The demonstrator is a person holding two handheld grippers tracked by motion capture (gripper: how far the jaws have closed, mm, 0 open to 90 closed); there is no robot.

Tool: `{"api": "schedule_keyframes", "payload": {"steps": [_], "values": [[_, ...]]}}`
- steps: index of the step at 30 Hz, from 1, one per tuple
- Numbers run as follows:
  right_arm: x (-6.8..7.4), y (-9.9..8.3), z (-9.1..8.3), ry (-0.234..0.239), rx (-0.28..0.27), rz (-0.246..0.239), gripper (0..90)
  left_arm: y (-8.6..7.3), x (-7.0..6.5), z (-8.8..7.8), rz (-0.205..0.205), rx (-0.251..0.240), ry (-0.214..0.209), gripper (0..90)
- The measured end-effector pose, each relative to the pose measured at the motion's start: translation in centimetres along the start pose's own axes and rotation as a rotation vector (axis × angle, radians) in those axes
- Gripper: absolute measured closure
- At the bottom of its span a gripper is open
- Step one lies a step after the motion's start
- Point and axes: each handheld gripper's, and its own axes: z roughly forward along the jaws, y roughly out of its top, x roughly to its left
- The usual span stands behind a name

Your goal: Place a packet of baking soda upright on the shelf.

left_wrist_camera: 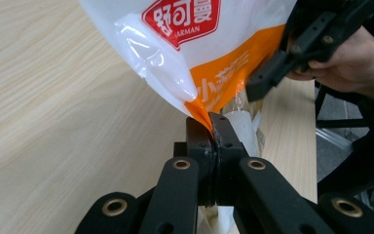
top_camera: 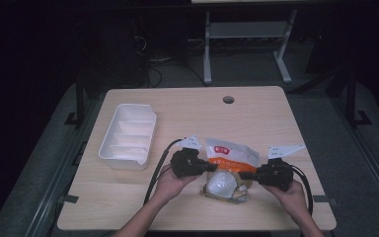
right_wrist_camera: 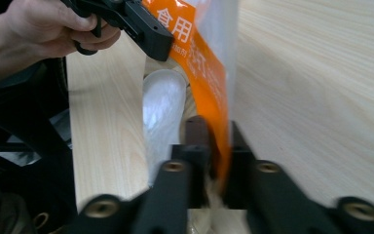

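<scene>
2 grippers clamp 1 orange-and-white snack bag [top_camera: 229, 157] near the front middle of the wooden table [top_camera: 256, 116]. Left gripper [top_camera: 208, 167]: jaws pressed together on the bag's orange corner, as its own view confirms. Right gripper [top_camera: 244, 175]: jaws closed on the opposite orange edge. The bag's clear lower part holds a pale rounded object [top_camera: 220, 182]. A white divided tray [top_camera: 128, 136] sits well apart toward the left edge; a round cable hole [top_camera: 228, 99] lies near the far edge. Bare tabletop stretches beyond the bag and to its right. Writing: a red label [left_wrist_camera: 181, 19] carries white characters above letters ending "ARMAN"; white characters "食用" [right_wrist_camera: 171, 25] run along the orange band.
</scene>
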Motion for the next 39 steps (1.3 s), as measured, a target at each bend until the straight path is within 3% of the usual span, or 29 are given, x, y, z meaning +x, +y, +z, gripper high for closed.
{"api": "schedule_keyframes", "payload": {"steps": [2,5,14,15,21,24,28,39], "values": [[0.1,-0.1,0.1,-0.002,0.005,0.022,89.2,-0.1,0.0,0.1,0.008,0.008,0.004,87.8],[0.6,-0.1,0.3,-0.054,0.021,-0.006,89.2,-0.3,0.0,0.1,0.006,0.006,0.007,84.8],[1.9,0.4,0.1,-0.095,0.042,-0.055,89.4,-1.3,-0.1,-0.7,0.033,0.027,0.041,67.1],[2.1,0.4,0.0,-0.095,0.04,-0.055,89.4,-1.8,-0.3,-1.0,0.056,0.034,0.068,65.0],[2.9,0.8,-0.4,-0.093,0.039,-0.079,89.6,-2.5,-0.6,-1.8,0.08,0.023,0.09,54.8],[3.3,1.1,-0.8,-0.106,0.023,-0.084,89.7,-3.0,-0.9,-2.6,0.117,0.023,0.132,50.5],[3.3,1.2,-1.4,-0.122,0.009,-0.082,89.7,-3.5,-1.0,-3.1,0.124,0.012,0.137,48.1],[3.5,1.8,-2.9,-0.184,-0.006,-0.09,89.8,-6.3,-0.8,-4.2,0.121,0.04,0.158,39.4]]}}
